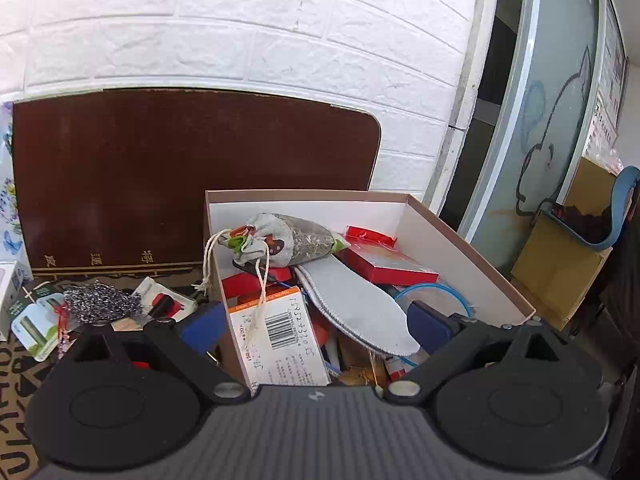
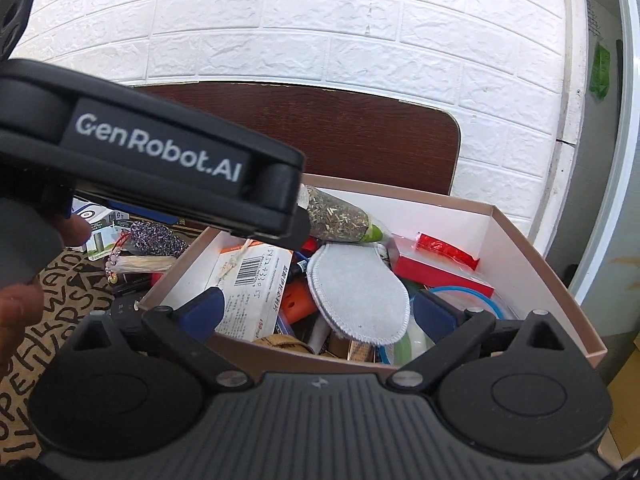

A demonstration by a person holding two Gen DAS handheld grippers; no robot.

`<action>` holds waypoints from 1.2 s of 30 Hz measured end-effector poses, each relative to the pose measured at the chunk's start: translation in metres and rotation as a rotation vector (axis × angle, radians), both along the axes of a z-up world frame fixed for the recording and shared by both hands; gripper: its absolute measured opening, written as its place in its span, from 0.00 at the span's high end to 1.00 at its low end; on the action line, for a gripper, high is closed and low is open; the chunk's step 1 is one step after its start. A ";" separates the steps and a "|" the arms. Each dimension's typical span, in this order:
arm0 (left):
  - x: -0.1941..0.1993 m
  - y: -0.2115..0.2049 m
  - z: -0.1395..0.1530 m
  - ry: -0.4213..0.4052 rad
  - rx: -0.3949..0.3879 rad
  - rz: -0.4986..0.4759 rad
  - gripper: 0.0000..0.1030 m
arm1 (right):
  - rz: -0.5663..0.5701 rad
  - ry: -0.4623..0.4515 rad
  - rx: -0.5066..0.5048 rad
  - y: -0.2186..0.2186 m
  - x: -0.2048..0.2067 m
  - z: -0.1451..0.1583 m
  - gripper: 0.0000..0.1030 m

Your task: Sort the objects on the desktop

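Observation:
A cardboard box [image 1: 472, 248] with a white inside is heaped with objects. On top lie a grey insole [image 1: 356, 304], a drawstring herb pouch [image 1: 288, 240], a red box [image 1: 392, 268] and a white-and-orange barcode carton [image 1: 280, 332]. My left gripper [image 1: 316, 326] hovers open over the box's near left corner, with nothing pinched between its blue pads. My right gripper [image 2: 319, 310] also stands open, at the near edge of the box [image 2: 560, 280] above the insole [image 2: 360, 292]. The left gripper's black housing [image 2: 160, 152] crosses the upper left of the right wrist view.
Left of the box, a steel scrubber [image 1: 100, 302], small packaged items [image 1: 36, 320] and a tassel [image 2: 140, 264] lie on a lettered mat [image 2: 48, 320]. A brown board [image 1: 180, 168] leans on the white brick wall. A glass door and a blue dustpan [image 1: 616, 216] stand to the right.

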State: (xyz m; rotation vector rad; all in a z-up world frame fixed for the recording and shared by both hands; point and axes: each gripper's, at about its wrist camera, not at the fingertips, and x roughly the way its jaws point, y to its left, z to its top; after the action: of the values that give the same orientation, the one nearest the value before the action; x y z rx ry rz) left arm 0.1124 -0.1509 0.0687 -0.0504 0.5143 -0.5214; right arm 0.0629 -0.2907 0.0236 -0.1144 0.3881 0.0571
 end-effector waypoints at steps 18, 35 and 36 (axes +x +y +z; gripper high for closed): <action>-0.061 0.016 0.008 -0.064 0.036 0.042 0.03 | -0.005 0.020 -0.026 0.017 -0.045 0.011 0.04; -0.126 0.033 -0.013 -0.034 0.099 0.102 0.03 | -0.041 0.077 -0.089 0.042 -0.114 0.002 0.02; -0.128 0.033 -0.015 -0.031 0.106 0.105 0.03 | -0.047 0.083 -0.088 0.042 -0.117 0.000 0.02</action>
State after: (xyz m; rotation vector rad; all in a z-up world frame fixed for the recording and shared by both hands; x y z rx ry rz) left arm -0.0159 -0.1176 0.0540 0.0319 0.5058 -0.3915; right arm -0.0545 -0.2487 0.0239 -0.1906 0.4762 -0.0019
